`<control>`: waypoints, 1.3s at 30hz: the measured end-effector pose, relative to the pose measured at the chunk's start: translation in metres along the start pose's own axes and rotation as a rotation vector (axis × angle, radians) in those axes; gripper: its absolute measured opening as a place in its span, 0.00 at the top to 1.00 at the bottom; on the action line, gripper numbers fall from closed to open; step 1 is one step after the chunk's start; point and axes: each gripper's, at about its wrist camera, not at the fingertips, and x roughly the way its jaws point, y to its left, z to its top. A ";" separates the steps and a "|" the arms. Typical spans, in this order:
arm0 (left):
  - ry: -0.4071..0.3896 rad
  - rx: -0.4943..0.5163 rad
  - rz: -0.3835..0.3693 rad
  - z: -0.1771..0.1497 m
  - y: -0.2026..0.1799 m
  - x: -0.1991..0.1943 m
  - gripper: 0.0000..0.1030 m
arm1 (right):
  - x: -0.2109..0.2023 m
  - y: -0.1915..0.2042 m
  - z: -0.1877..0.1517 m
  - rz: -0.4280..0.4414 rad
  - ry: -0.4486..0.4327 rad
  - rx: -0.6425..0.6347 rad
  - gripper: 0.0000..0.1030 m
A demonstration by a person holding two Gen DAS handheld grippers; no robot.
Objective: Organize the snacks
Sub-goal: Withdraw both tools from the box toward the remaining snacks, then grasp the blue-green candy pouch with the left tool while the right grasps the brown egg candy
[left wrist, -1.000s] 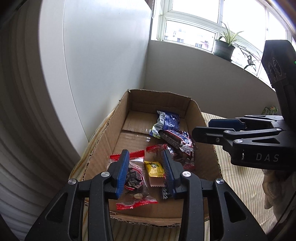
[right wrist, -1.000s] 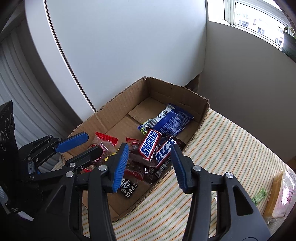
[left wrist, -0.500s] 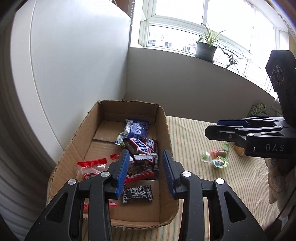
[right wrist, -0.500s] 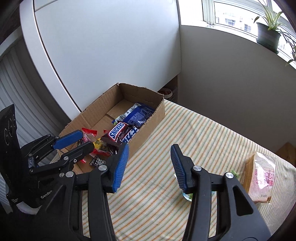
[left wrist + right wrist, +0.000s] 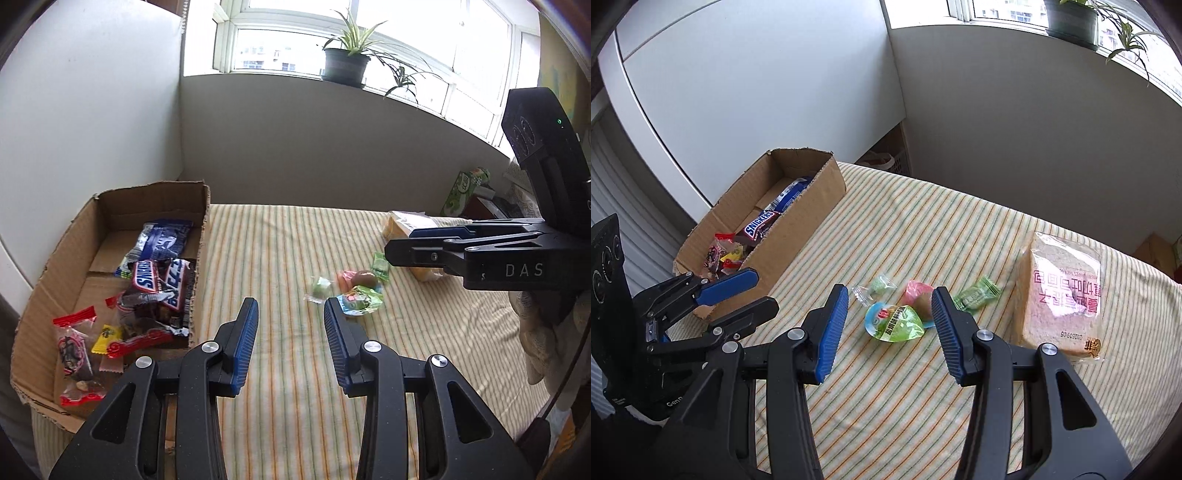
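Cardboard walls held most of the snacks already: the box (image 5: 798, 221) sat at the far left of the striped cloth (image 5: 923, 229), with a Snickers bar (image 5: 147, 275) and red-ended sweets (image 5: 75, 332) inside. Loose on the cloth lay a jelly cup (image 5: 895, 323), a clear sweet (image 5: 875, 288), a pink-and-brown sweet (image 5: 919, 295) and a green sachet (image 5: 975, 295), all close together, with a bread bag (image 5: 1062, 295) to their right.

Both claws stood apart and empty. The right gripper (image 5: 890, 332) hung just above the jelly cup; the left gripper (image 5: 290, 345) pointed at bare cloth on the near side of the cluster.

Likely troubles: the cup's glossy, rounded film could slip out from between the pads, or the pads could catch the pink-and-brown sweet touching its far side and drag it along. Pressing down too far might pinch the cloth and pull the whole cluster. With the two grippers this near each other, they could knock together over the sweets.

Nothing blocked the way back to the box except its own right wall, which a carried snack would have to clear.
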 end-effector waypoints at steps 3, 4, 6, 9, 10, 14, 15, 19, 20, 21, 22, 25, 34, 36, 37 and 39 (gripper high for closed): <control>0.024 0.021 -0.022 -0.003 -0.011 0.009 0.66 | 0.009 -0.011 -0.001 0.023 0.023 0.029 0.52; 0.036 0.026 -0.031 -0.003 -0.015 0.013 0.66 | 0.013 -0.015 -0.001 0.030 0.034 0.041 0.52; 0.062 0.038 -0.046 -0.005 -0.021 0.021 0.66 | 0.023 -0.022 0.000 0.040 0.058 0.066 0.52; 0.093 0.053 -0.070 -0.006 -0.030 0.032 0.66 | 0.039 -0.031 0.000 0.071 0.094 0.103 0.56; 0.103 0.055 -0.080 -0.006 -0.032 0.036 0.66 | 0.045 -0.032 -0.001 0.073 0.106 0.109 0.60; 0.142 0.054 -0.100 -0.006 -0.037 0.051 0.66 | 0.058 -0.036 -0.002 0.083 0.133 0.116 0.61; 0.151 0.049 -0.102 -0.006 -0.037 0.056 0.66 | 0.060 -0.037 -0.002 0.081 0.135 0.117 0.63; 0.179 0.037 -0.108 -0.007 -0.037 0.067 0.66 | 0.066 -0.040 -0.003 0.069 0.144 0.119 0.69; 0.182 0.036 -0.106 -0.006 -0.038 0.069 0.66 | 0.067 -0.039 -0.003 0.068 0.147 0.116 0.70; 0.186 0.034 -0.106 -0.006 -0.038 0.071 0.66 | 0.068 -0.039 -0.003 0.068 0.150 0.113 0.70; 0.190 0.033 -0.112 -0.005 -0.039 0.074 0.66 | 0.068 -0.039 -0.003 0.068 0.151 0.111 0.70; 0.198 0.047 -0.103 -0.005 -0.044 0.081 0.66 | 0.070 -0.038 -0.001 0.067 0.159 0.104 0.70; 0.201 0.068 -0.090 0.002 -0.052 0.098 0.66 | 0.079 -0.040 -0.001 0.068 0.171 0.095 0.71; 0.199 0.067 -0.090 0.003 -0.052 0.098 0.66 | 0.079 -0.041 -0.001 0.071 0.171 0.099 0.71; 0.198 0.069 -0.088 0.003 -0.052 0.098 0.66 | 0.079 -0.041 -0.001 0.072 0.171 0.102 0.71; 0.196 0.072 -0.082 0.003 -0.052 0.099 0.71 | 0.080 -0.041 -0.001 0.073 0.170 0.105 0.72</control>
